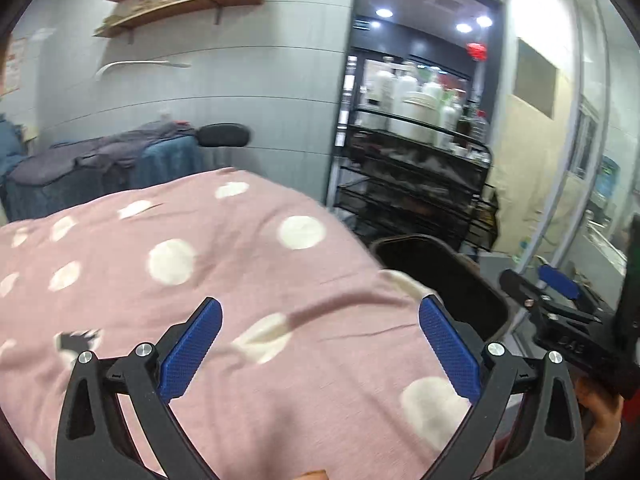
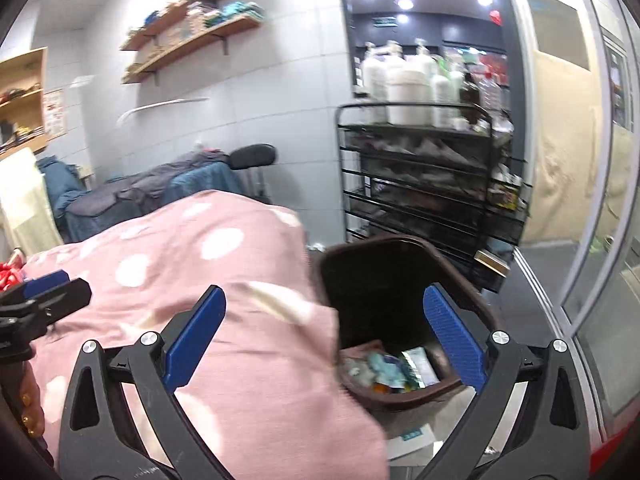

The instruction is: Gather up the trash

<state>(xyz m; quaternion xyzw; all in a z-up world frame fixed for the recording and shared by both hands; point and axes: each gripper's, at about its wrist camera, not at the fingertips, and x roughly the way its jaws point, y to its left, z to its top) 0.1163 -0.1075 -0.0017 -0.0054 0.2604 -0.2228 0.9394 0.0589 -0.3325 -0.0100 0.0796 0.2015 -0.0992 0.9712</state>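
Note:
A dark brown trash bin [image 2: 460, 280] stands on the floor beside the bed, with several wrappers and packets [image 2: 386, 368] at its bottom. Its rim also shows in the left wrist view [image 1: 476, 276]. My right gripper [image 2: 324, 340] is open and empty, above the bed's edge and the bin. My left gripper [image 1: 320, 344] is open and empty over the pink polka-dot blanket [image 1: 200, 248]. A small dark scrap [image 1: 74, 340] lies on the blanket left of the left gripper. The right gripper shows at the right edge of the left wrist view [image 1: 560, 312].
A black wire cart [image 2: 424, 184] with white bottles stands behind the bin. A second bed with blue and grey covers [image 2: 152, 192] is at the back. Wooden shelves [image 2: 192, 44] hang on the wall. A glass door [image 2: 592, 200] is at right. A paper [image 2: 412, 440] lies on the floor.

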